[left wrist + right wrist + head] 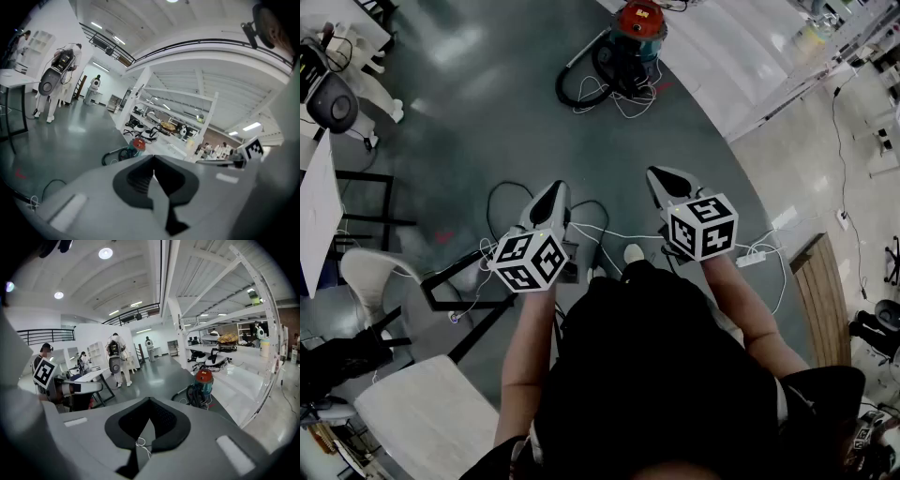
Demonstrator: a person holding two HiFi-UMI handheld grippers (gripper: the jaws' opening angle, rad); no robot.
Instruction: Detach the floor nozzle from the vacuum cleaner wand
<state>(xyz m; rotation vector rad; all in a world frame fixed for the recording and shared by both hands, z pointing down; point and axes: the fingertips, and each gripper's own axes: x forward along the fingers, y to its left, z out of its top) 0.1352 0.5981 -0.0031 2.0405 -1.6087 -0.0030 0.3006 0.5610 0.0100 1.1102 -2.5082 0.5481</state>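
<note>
Two smooth grey claws, my left gripper [553, 192] and right gripper [661, 178], are both clenched on nothing. Well ahead on the glossy floor [487, 112] stands a round, red-topped vacuum cleaner [637, 26] — black hose coiled beside it.

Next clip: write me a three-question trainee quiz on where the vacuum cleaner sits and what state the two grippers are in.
1. Multiple choice: the vacuum cleaner with the red top stands
A. between the two grippers
B. on the floor ahead of both grippers, apart from them
C. on a white table
2. True or false: the left gripper grips the vacuum cleaner.
3. In one word, how do the jaws of the right gripper stand?

Key: 1 B. 2 False; its jaws are together with nothing between them. 3 Shut, and empty too.
</note>
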